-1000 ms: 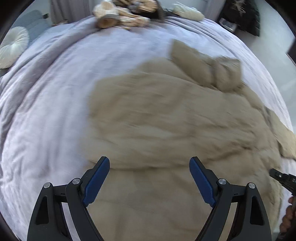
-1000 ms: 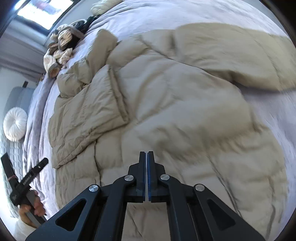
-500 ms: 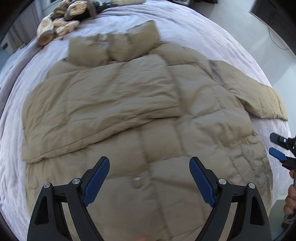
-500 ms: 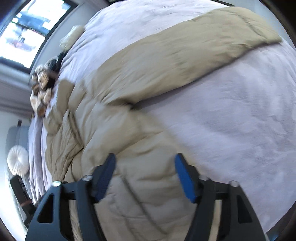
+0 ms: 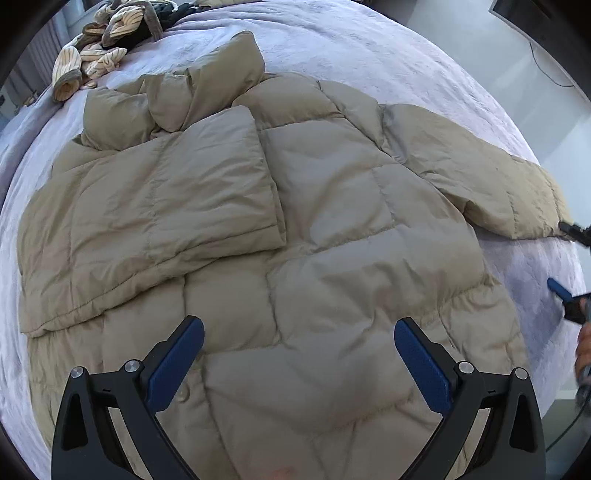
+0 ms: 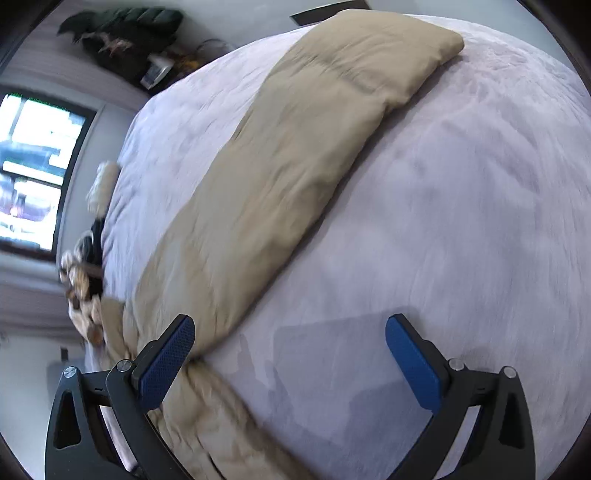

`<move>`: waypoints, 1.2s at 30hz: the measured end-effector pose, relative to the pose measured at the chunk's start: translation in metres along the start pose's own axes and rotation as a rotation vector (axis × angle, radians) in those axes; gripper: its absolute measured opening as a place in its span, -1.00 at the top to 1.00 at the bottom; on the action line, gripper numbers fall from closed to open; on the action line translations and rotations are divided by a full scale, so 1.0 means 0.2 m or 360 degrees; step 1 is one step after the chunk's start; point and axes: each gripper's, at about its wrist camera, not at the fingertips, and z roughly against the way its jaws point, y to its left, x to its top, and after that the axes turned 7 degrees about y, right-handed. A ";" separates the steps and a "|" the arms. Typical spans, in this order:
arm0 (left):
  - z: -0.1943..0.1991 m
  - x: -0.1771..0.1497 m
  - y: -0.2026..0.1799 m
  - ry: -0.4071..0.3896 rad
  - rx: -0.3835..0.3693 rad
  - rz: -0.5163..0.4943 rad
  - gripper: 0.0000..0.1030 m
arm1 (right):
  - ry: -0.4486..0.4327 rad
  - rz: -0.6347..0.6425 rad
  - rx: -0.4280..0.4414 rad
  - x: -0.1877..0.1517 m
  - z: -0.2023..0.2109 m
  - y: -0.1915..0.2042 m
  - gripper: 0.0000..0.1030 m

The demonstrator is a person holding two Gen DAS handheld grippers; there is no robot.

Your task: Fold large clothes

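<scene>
A tan puffer jacket (image 5: 314,221) lies spread on the lilac bed. Its left sleeve (image 5: 166,206) is folded across the chest. Its right sleeve (image 5: 480,173) stretches out to the right; in the right wrist view this sleeve (image 6: 295,147) runs up and away. My left gripper (image 5: 299,354) is open and empty above the jacket's lower front. My right gripper (image 6: 290,350) is open and empty over bare bedcover just right of the sleeve's base; it also shows at the right edge of the left wrist view (image 5: 570,269).
A pile of striped and dark clothes (image 5: 110,40) lies at the bed's far left corner. The lilac bedcover (image 6: 461,221) surrounds the jacket. The floor (image 5: 535,74) lies beyond the bed's right edge. A window (image 6: 33,166) and dark furniture (image 6: 125,33) stand behind the bed.
My right gripper opened and swung right, from over the jacket body to beside the outstretched sleeve. My left gripper stayed open and shifted from the jacket's left side to above its lower front.
</scene>
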 end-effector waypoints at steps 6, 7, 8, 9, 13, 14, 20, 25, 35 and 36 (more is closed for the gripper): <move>-0.04 0.03 -0.03 0.0031 -0.0019 0.0002 -1.00 | -0.0020 -0.0199 0.0285 0.25 -0.06 -0.07 -0.99; -0.04 0.04 -0.03 0.0027 -0.0018 0.0003 -1.00 | -0.0021 -0.0223 0.0332 0.29 -0.08 -0.07 -0.99; -0.04 0.05 -0.04 0.0028 -0.0023 0.0008 -1.00 | -0.0018 -0.0236 0.0356 0.31 -0.10 -0.06 -0.99; -0.04 0.05 -0.04 0.0028 -0.0023 0.0016 -1.00 | -0.0015 -0.0244 0.0375 0.34 -0.12 -0.05 -0.99; -0.03 0.09 -0.04 -0.0006 -0.0012 0.0037 -1.00 | -0.0033 -0.0289 0.0493 0.43 -0.17 -0.01 -0.99; -0.02 0.09 -0.05 -0.0015 -0.0004 0.0034 -1.00 | -0.0041 -0.0311 0.0521 0.45 -0.18 0.00 -0.99; 0.02 0.11 0.02 -0.0065 0.0020 0.0055 -1.00 | 0.0053 -0.0501 0.0515 0.50 -0.26 -0.01 0.52; 0.05 0.13 0.16 -0.0079 0.0003 0.0138 -1.00 | -0.0011 -0.0391 0.0538 0.47 -0.22 0.11 0.86; 0.15 0.15 0.46 -0.0180 0.0034 0.0297 -1.00 | -0.0042 0.0444 0.0455 0.26 -0.08 0.96 0.86; 0.16 0.14 0.48 -0.0187 0.0036 0.0311 -1.00 | -0.0050 0.0587 0.0440 0.18 -0.09 1.11 0.86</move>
